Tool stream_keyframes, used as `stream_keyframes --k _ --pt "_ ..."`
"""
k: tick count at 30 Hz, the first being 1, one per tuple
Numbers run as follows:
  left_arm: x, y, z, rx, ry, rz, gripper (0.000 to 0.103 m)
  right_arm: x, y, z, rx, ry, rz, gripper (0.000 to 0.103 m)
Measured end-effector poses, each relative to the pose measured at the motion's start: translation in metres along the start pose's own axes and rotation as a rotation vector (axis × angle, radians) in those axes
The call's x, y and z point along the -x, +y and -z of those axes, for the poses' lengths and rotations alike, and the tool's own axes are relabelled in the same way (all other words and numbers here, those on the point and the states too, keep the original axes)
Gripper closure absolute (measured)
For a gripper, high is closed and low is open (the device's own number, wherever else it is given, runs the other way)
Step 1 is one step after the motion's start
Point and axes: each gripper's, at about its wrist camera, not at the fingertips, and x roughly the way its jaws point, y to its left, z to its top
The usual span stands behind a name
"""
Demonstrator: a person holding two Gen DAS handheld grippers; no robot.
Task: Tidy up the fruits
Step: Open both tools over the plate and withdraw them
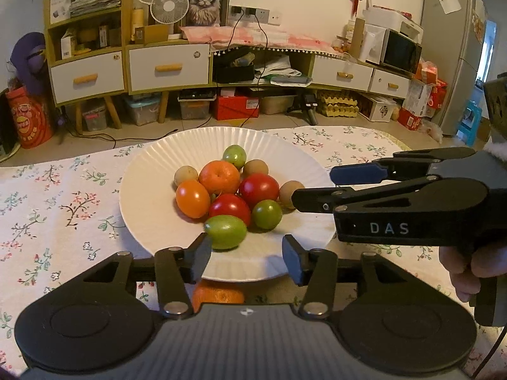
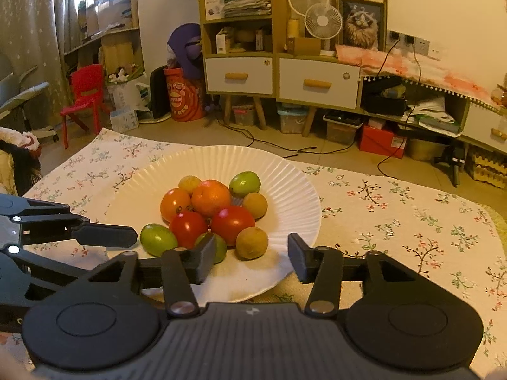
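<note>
both grippers, left gripper (image 1: 245, 255) and right gripper (image 2: 250, 255), jaws parted, empty; orange (image 1: 218, 294) sits off plate (image 1: 149, 196): straddle squarely, close gently.

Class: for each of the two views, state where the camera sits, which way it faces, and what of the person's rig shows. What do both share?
Left wrist: on the left gripper, facing the plate from its near edge; the right gripper and a hand enter from the right.
Right wrist: on the right gripper, facing the plate; the left gripper enters from the left.
Shared: plate, fruit, cabinet.
</note>
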Motion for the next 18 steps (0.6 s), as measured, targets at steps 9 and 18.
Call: stream_keyframes --k 9,18 --pt "0.021 -0.001 0.001 -0.020 -0.001 -0.015 0.036 0.020 0.005 0.000 -0.038 -0.008 0.012 0.035" --pt "0.046 0.005 0.013 -0.032 0.005 -0.046 0.018 0.034 0.015 0.009 -0.066 0.010 0.035 0.021"
